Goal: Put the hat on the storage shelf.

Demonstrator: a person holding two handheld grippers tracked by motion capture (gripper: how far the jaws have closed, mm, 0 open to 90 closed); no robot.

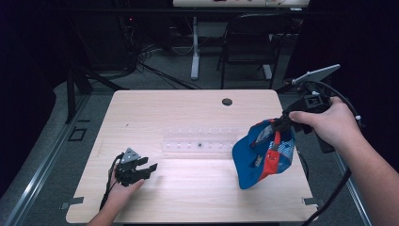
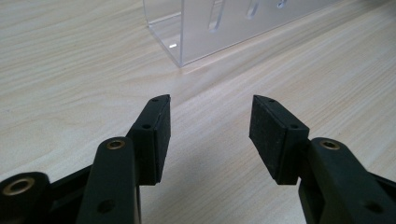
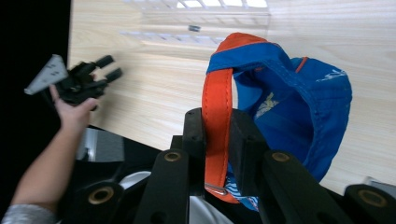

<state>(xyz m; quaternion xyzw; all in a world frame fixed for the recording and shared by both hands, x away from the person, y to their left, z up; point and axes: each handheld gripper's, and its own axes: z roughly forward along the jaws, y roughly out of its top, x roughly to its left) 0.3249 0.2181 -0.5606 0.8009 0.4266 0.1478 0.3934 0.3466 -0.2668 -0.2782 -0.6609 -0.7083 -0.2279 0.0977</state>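
Right gripper [image 3: 217, 135] pinches the cap [image 1: 263, 153] by its orange strap [image 3: 215, 100], so the pickup looks done. Left gripper [image 2: 210, 135] rests spread on the desk [image 1: 188, 108], and the rack [image 1: 197, 141] beyond it is not yet used.

A light wooden table [image 1: 188, 188] with rounded corners is seen in the middle of the high view, set on a grey floor [image 1: 42, 155]. A dark round grommet hole [image 1: 227, 101] is found near its far edge, right of centre. A clear plastic rack [image 1: 200, 142] is laid directly on the top at the centre of the frame, long side across the picture; a small dark spot is seen within it. Small metal brackets [image 1: 70, 203] are fitted at the near corners, lower left and lower right.
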